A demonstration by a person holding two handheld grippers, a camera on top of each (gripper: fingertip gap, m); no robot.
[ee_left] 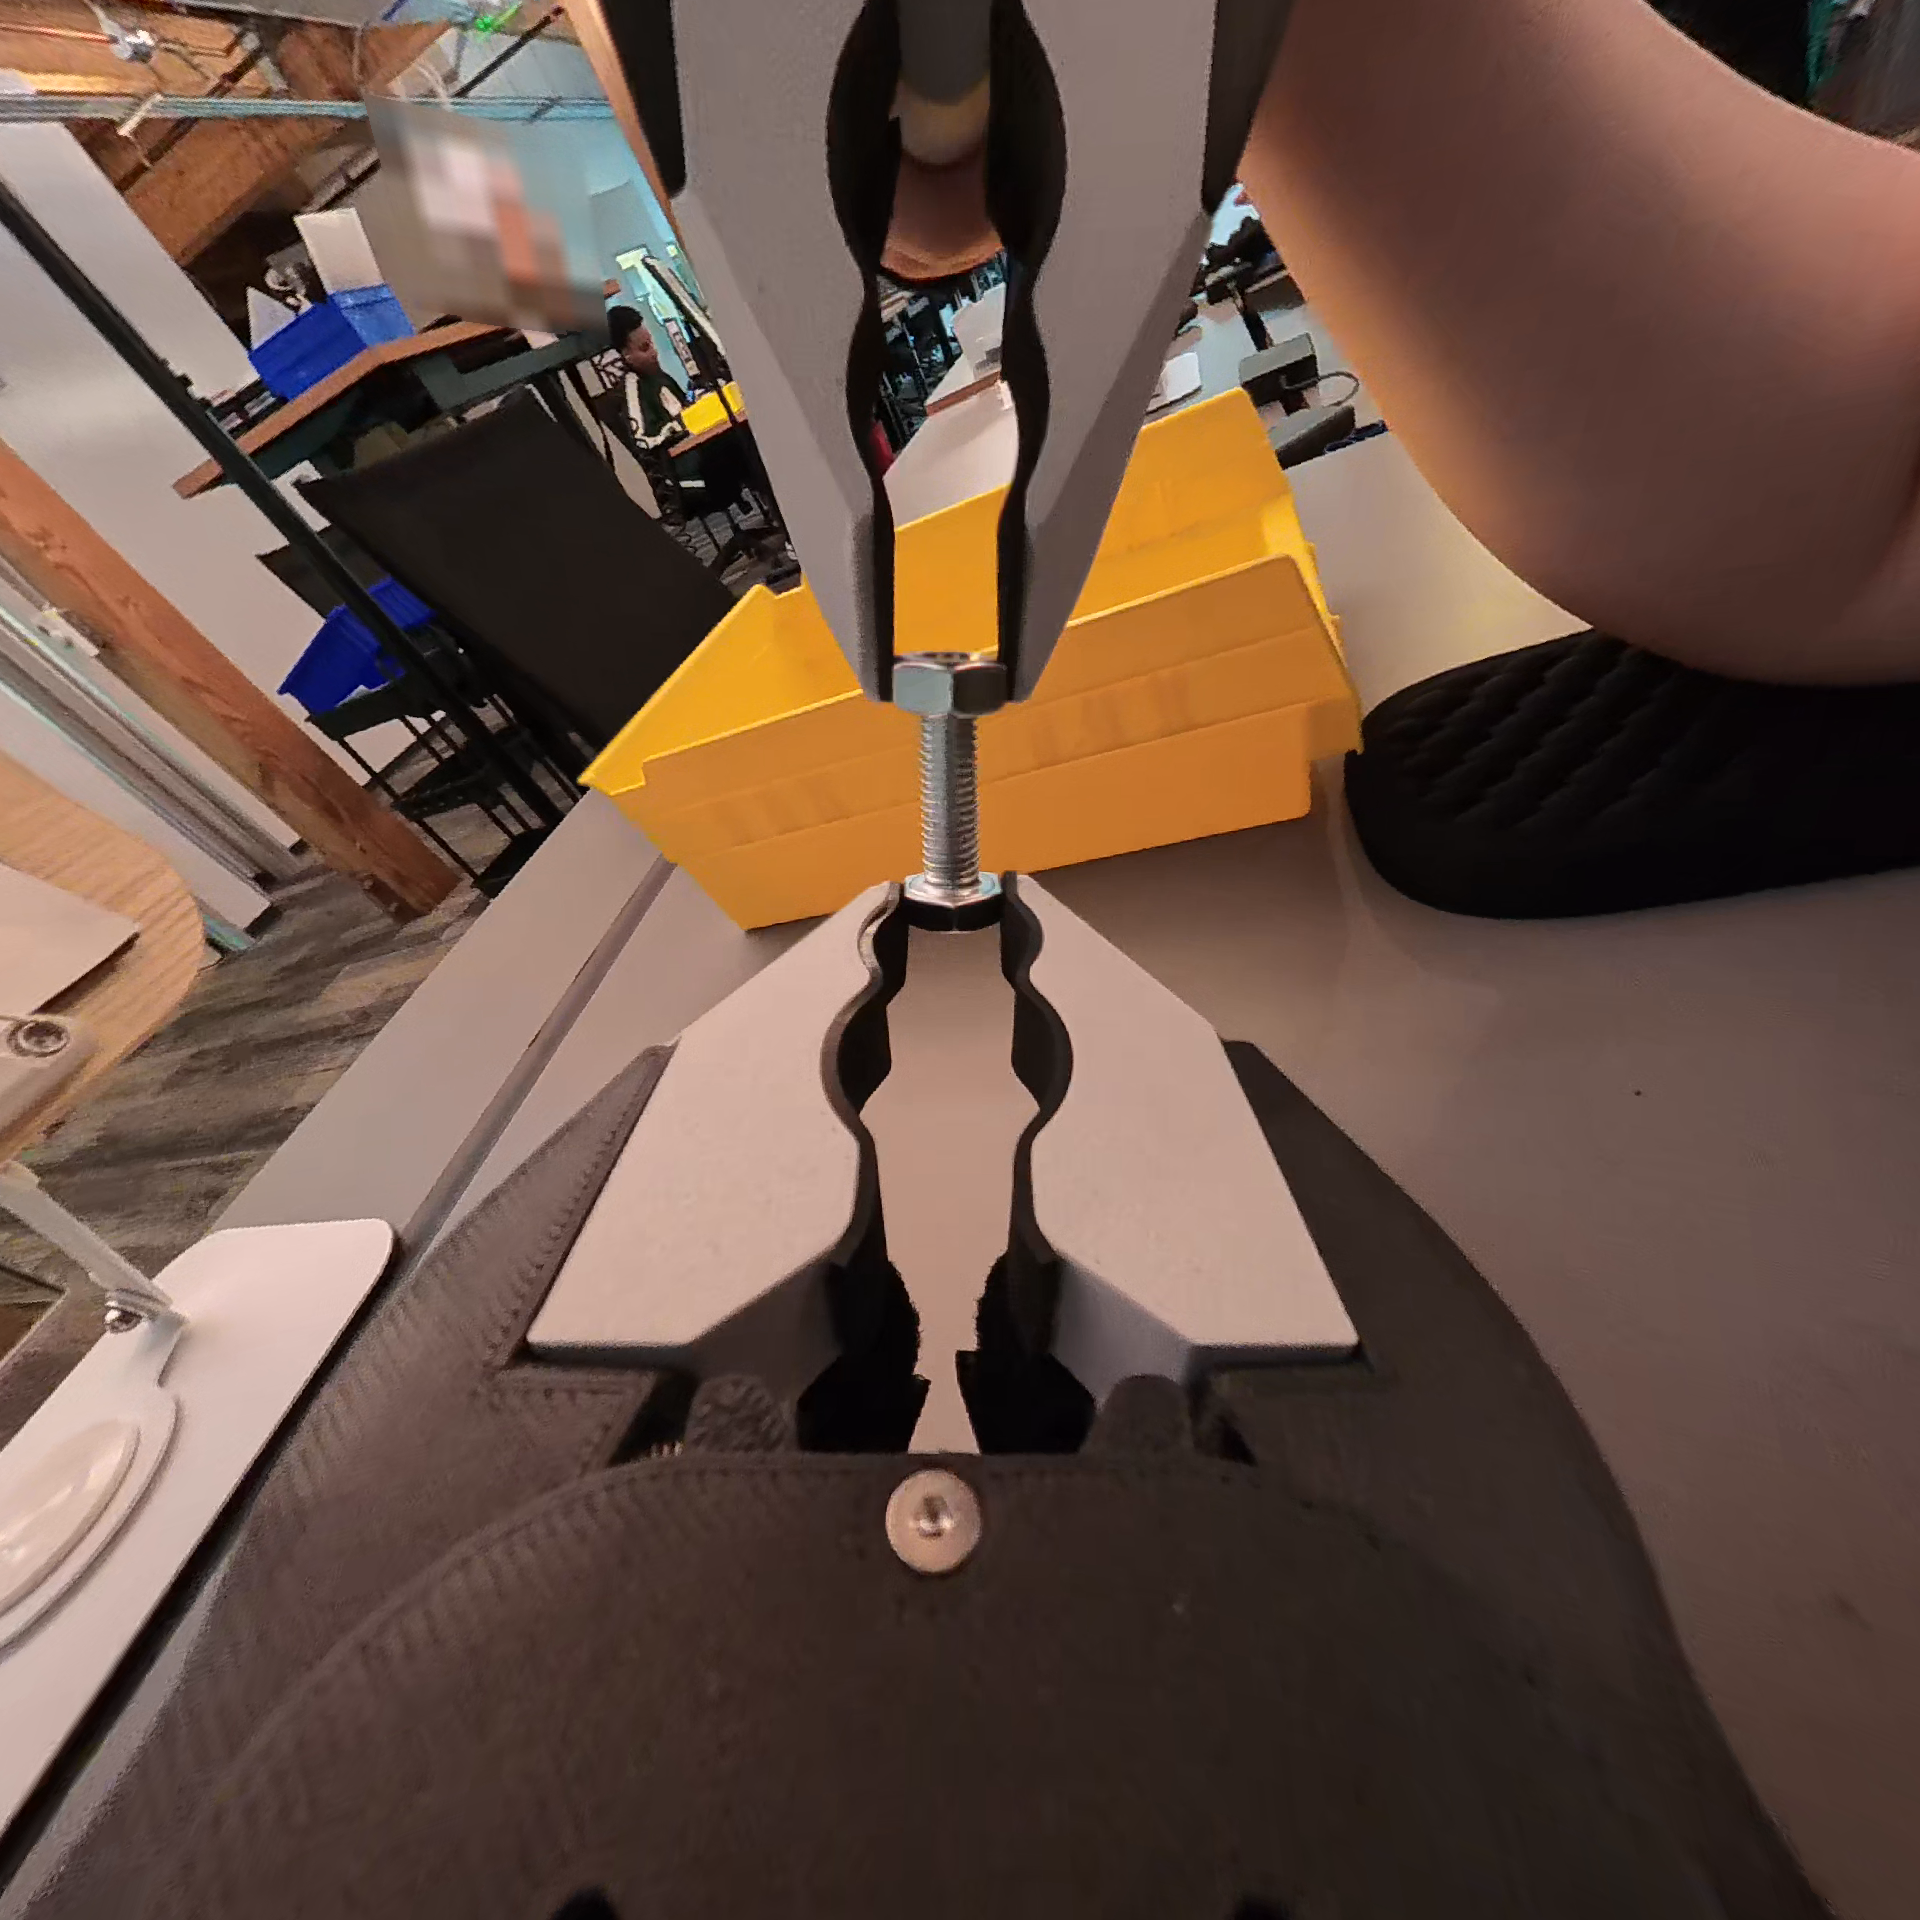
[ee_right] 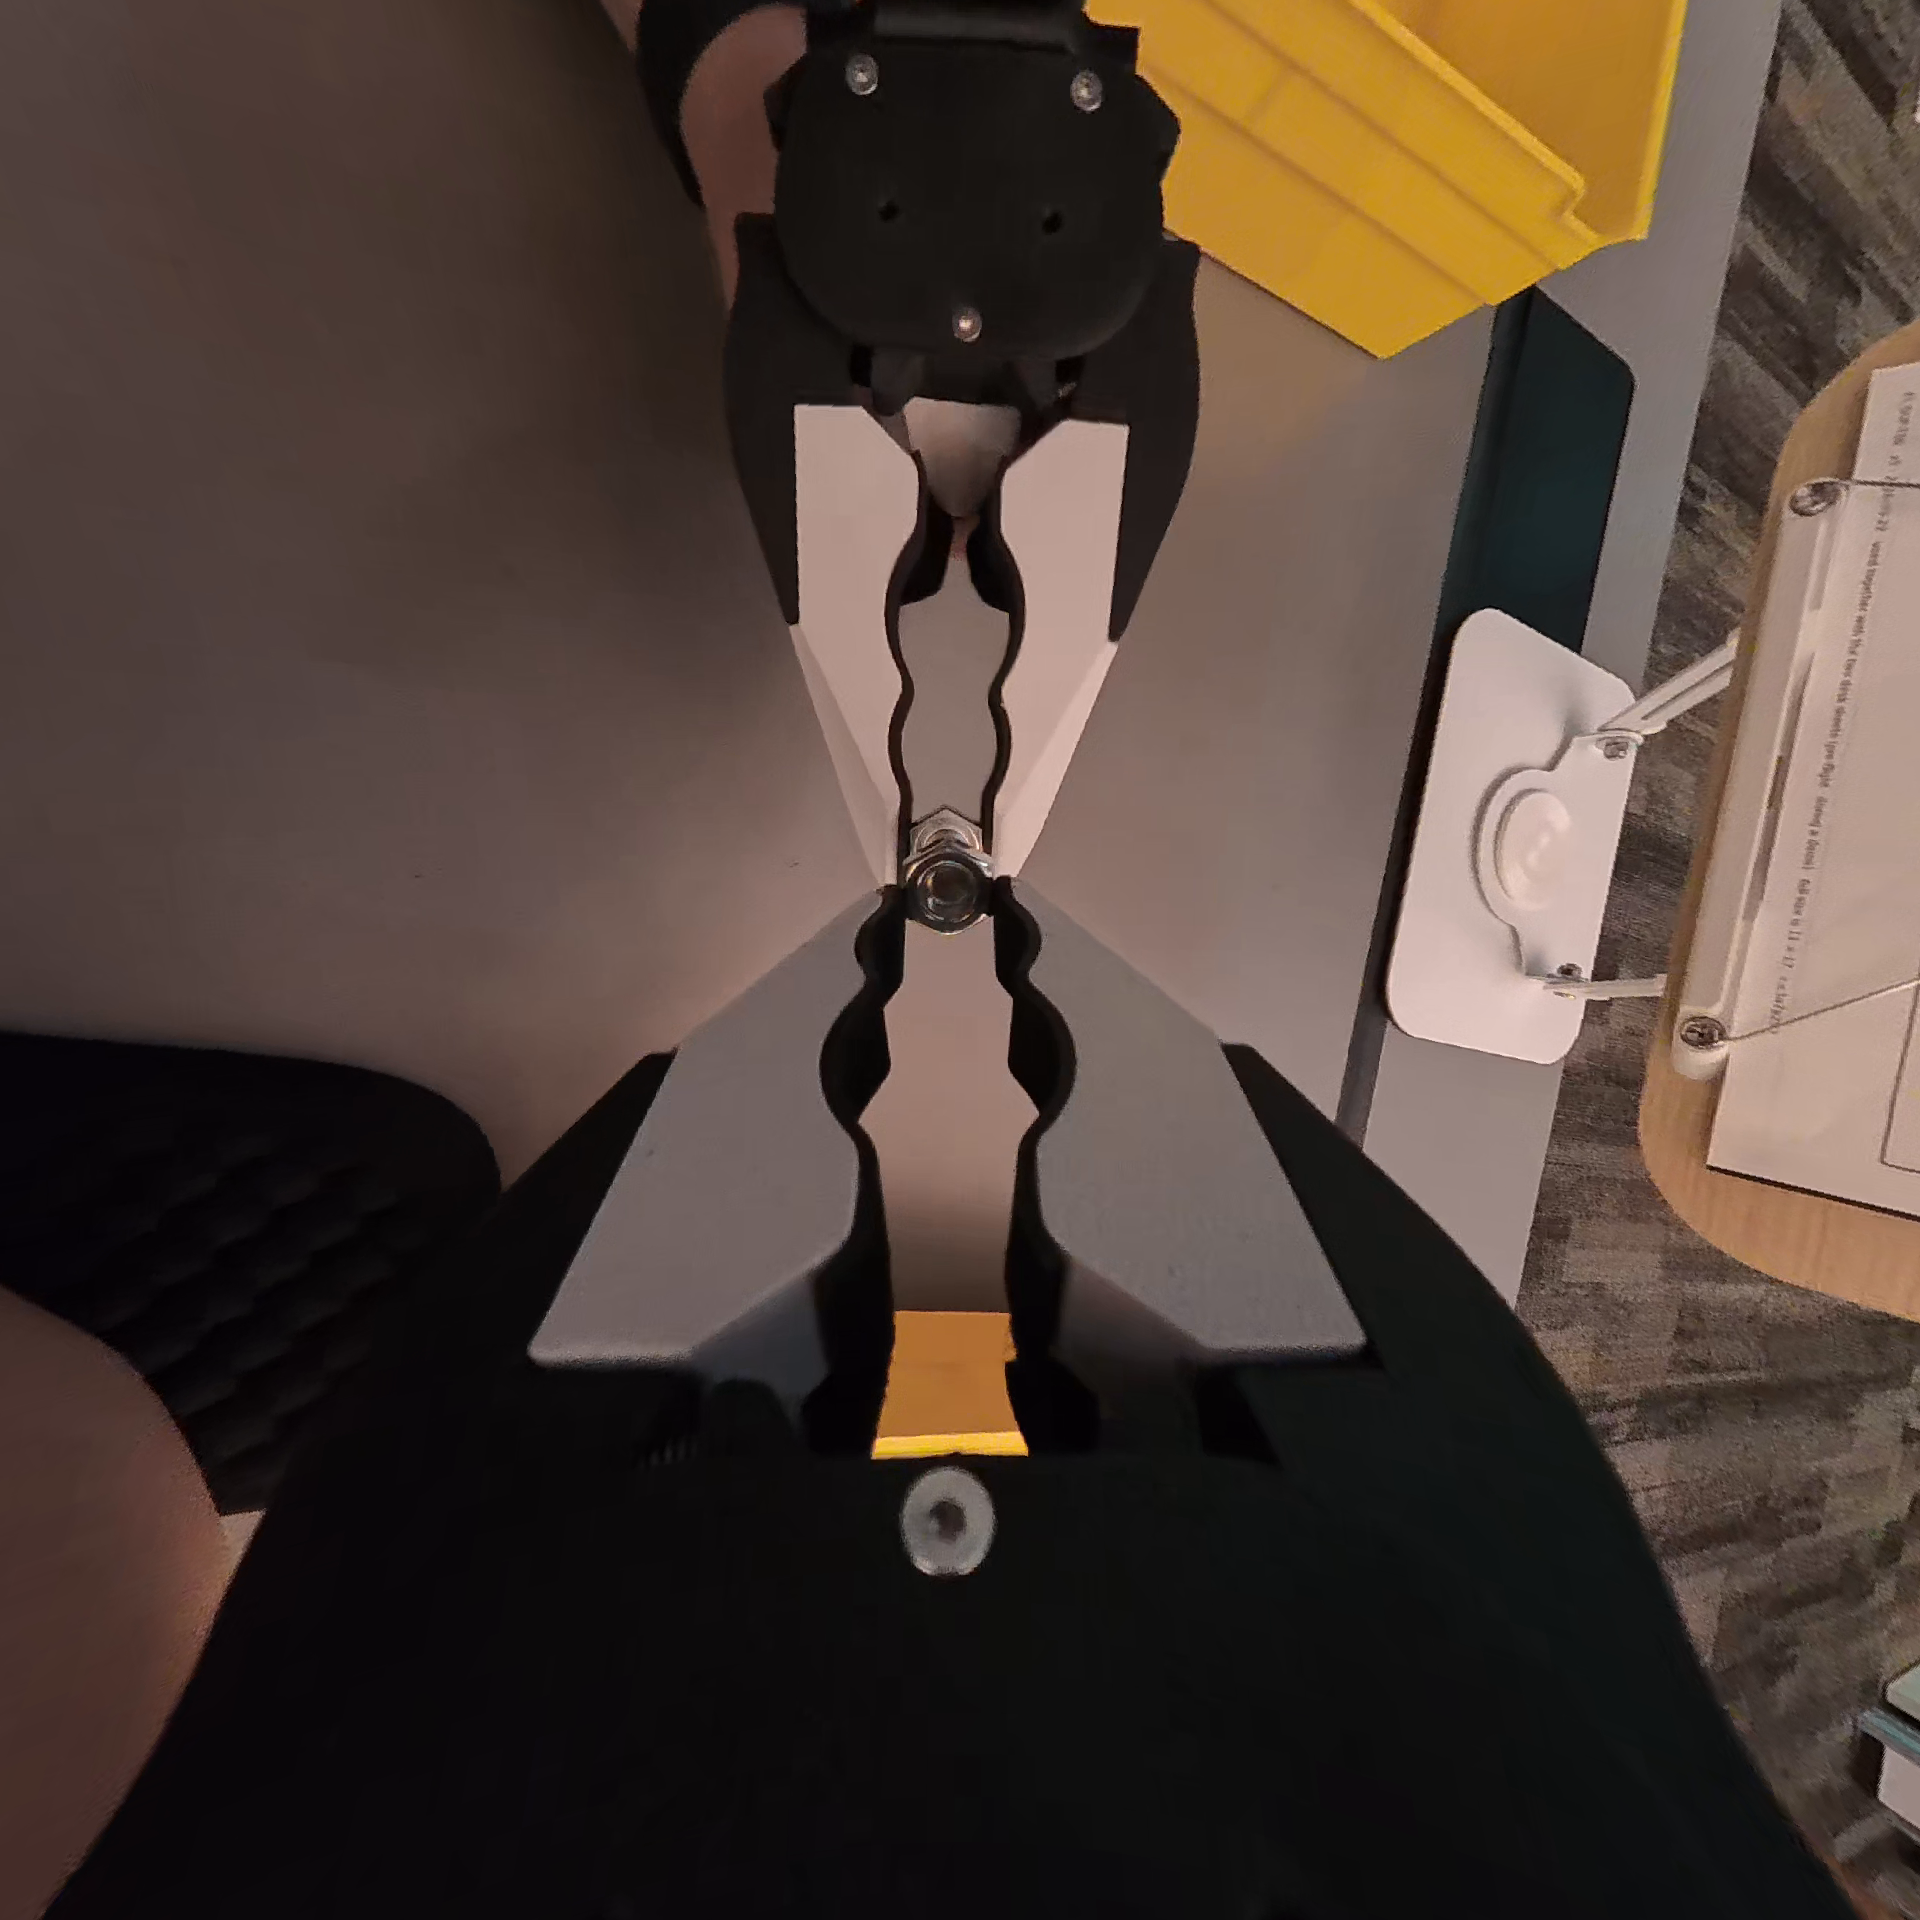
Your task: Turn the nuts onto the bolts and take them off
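Note:
A silver bolt stands upright between my two grippers, above the grey table. My left gripper is shut on the hex head at its lower end. My right gripper comes down from above and is shut on a hex nut at the bolt's upper end. In the right wrist view I look along the bolt: my right gripper is shut on the nut, with the left gripper just beyond it, shut on the bolt head.
A yellow bin lies on the table behind the bolt, also in the right wrist view. A black padded rest lies under a bare forearm. A white clamp plate sits on the table edge.

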